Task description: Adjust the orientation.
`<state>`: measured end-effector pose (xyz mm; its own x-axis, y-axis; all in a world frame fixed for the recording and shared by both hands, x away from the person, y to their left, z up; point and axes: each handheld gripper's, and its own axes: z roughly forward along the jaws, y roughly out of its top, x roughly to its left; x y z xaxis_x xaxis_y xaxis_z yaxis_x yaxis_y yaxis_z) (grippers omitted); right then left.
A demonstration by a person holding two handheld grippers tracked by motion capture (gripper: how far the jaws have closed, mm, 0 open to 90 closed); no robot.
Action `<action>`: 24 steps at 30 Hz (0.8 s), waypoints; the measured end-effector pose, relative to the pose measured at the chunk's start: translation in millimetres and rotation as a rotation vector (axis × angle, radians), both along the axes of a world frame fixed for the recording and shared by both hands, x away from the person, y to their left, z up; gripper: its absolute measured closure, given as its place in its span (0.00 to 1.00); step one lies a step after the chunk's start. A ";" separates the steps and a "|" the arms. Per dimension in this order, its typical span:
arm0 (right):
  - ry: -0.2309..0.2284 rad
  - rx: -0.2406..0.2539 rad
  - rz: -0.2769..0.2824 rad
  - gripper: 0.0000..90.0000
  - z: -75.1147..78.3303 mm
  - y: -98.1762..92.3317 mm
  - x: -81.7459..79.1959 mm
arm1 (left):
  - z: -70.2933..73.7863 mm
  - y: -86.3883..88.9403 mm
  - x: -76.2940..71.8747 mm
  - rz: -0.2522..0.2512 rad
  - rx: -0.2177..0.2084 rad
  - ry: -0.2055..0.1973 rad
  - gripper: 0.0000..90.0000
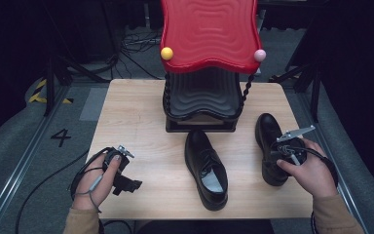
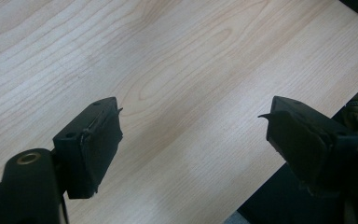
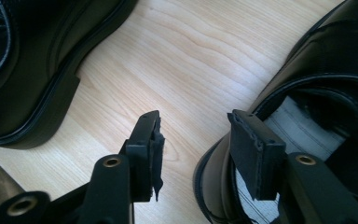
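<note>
Rack [image 1: 202, 97] at table [image 1: 136, 112] rear; one shoe [image 1: 206, 168] centre-front, other shoe [image 1: 269, 141] to its right.

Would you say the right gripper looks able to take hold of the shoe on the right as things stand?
Probably yes: the right gripper is open right at the right shoe, one jaw inside its collar, the other outside over bare table, with nothing between.

Left hand [image 1: 97, 180]: enters from bottom left, tan sleeve at wrist, fingers wrapped round gripper body, cable trailing off behind. Left gripper [image 2: 193, 140]: low, jaws pointing inward across table, spread wide, nothing between pads.

Right hand [image 1: 309, 170]: enters from bottom right, tan sleeve, palm over gripper body, grey three-cornered plate on top. Right gripper [image 3: 196, 149]: angled down, jaws parted, pads pressing on nothing; one jaw outside shoe wall, other over shoe opening.
</note>
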<state>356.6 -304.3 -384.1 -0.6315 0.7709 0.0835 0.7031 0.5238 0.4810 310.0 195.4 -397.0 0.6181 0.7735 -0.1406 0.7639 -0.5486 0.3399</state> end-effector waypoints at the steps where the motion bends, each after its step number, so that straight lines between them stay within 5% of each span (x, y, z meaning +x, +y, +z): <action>1: 0.000 0.000 0.000 0.60 0.0 0.0 0.0 | 0.0 0.0 0.0 0.000 0.000 0.000 0.21; 5: -0.006 -0.060 -0.045 0.61 -1.4 -6.4 1.5 | 0.3 0.1 0.8 0.000 -0.003 0.000 0.21; 10: 0.087 -0.113 -0.038 0.64 -17.7 -9.4 5.3 | 1.5 -1.6 2.1 -0.006 -0.007 -0.002 0.21; 17: 0.151 -0.114 -0.022 0.85 -28.6 -8.4 9.1 | 1.5 -1.8 2.5 -0.003 -0.008 -0.005 0.21; 24: 0.128 -0.083 -0.024 0.89 -23.9 -4.7 7.3 | 2.0 -0.4 1.6 0.002 -0.009 -0.002 0.21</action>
